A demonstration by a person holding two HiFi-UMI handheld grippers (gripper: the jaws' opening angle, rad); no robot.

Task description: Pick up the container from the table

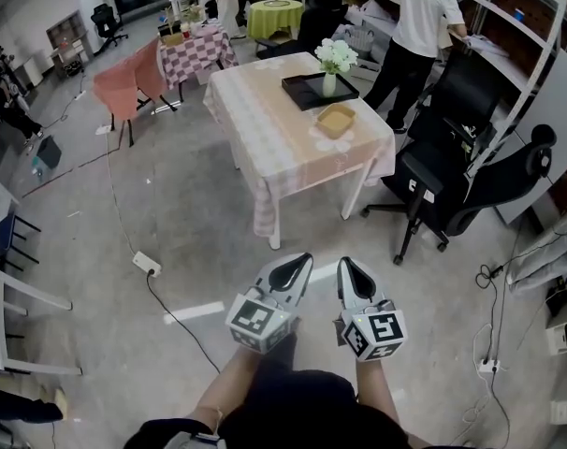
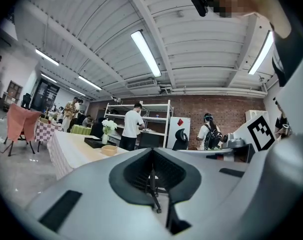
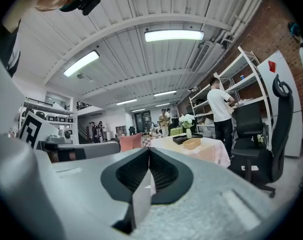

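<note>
The container [image 1: 336, 120] is a shallow tan bowl near the right edge of a table [image 1: 274, 148] covered with a pale checked cloth. A black tray [image 1: 319, 90] and a vase of white flowers [image 1: 334, 60] stand behind it. My left gripper [image 1: 305, 258] and right gripper [image 1: 344, 264] are held side by side over the floor, well short of the table, both shut and empty. The left gripper view shows its jaws [image 2: 151, 150] together and the container [image 2: 109, 150] far off. In the right gripper view the right gripper [image 3: 149, 150] is also shut, with the container [image 3: 191, 143] in the distance.
Two black office chairs [image 1: 457, 181] stand right of the table. A person in a white shirt [image 1: 419, 21] stands by the shelves behind it. A power strip with its cable [image 1: 147, 264] lies on the floor to the left. A pink-draped chair [image 1: 124, 87] is at the back left.
</note>
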